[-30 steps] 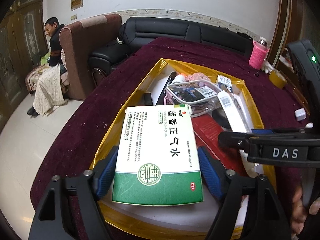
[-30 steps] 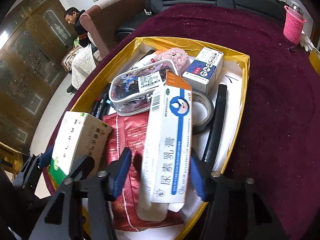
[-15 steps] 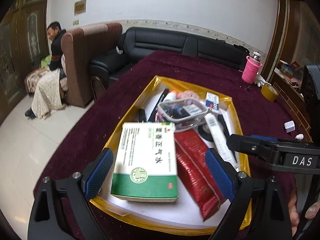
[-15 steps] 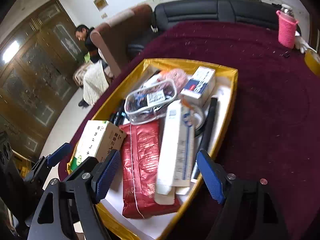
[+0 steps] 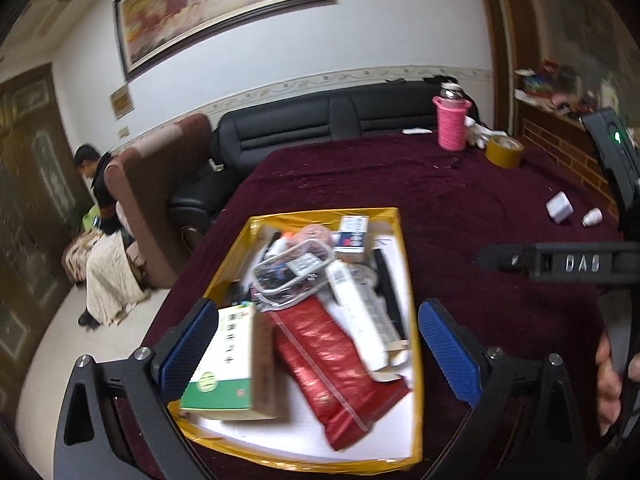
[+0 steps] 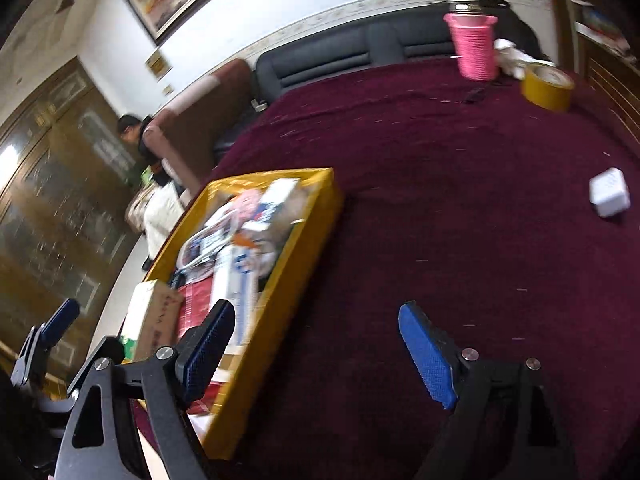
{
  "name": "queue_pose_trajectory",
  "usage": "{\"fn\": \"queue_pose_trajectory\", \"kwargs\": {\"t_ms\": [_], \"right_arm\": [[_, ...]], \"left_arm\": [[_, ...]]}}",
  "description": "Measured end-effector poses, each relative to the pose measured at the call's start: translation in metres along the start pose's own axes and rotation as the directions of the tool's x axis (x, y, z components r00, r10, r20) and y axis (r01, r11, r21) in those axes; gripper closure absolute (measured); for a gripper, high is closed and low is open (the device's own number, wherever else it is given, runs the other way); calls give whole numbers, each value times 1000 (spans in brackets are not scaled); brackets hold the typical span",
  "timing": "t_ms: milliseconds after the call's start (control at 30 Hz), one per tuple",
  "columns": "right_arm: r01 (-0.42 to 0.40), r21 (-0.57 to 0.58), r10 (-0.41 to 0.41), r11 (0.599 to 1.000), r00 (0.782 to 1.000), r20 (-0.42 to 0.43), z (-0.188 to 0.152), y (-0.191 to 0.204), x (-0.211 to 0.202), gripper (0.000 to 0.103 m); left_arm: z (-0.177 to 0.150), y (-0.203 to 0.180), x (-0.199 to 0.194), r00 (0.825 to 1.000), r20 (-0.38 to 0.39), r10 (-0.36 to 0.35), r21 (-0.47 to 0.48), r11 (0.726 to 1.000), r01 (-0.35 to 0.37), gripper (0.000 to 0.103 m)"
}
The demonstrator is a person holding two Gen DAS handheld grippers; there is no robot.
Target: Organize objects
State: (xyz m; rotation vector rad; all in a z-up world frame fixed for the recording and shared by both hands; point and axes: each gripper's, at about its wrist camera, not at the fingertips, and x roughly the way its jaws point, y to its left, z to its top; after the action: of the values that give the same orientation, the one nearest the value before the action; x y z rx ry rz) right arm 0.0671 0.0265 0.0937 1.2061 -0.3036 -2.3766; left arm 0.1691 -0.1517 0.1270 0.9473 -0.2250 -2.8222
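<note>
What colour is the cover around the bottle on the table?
Pink; the bottle's cover shows best in the right wrist view.

Box (image 5: 224, 364) and pouch (image 5: 340, 364) side by side in tray (image 5: 414, 280), on table (image 5: 460, 208).

Pink-sleeved bottle (image 5: 451, 122) beside yellow tape roll (image 5: 505, 151)
</note>
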Motion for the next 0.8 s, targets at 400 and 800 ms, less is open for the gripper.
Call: {"fn": "queue_pose_trajectory", "kwargs": {"t_ms": [400, 800], "right_arm": [[85, 160, -98, 983, 992, 74, 10, -104, -41, 15], [175, 312, -238, 934, 955, 176, 35, -204, -78, 15]], "left_arm": [[11, -70, 13, 997, -58, -46, 148, 987, 54, 3], [13, -120, 28, 991, -115, -69, 241, 966, 96, 3]]}}
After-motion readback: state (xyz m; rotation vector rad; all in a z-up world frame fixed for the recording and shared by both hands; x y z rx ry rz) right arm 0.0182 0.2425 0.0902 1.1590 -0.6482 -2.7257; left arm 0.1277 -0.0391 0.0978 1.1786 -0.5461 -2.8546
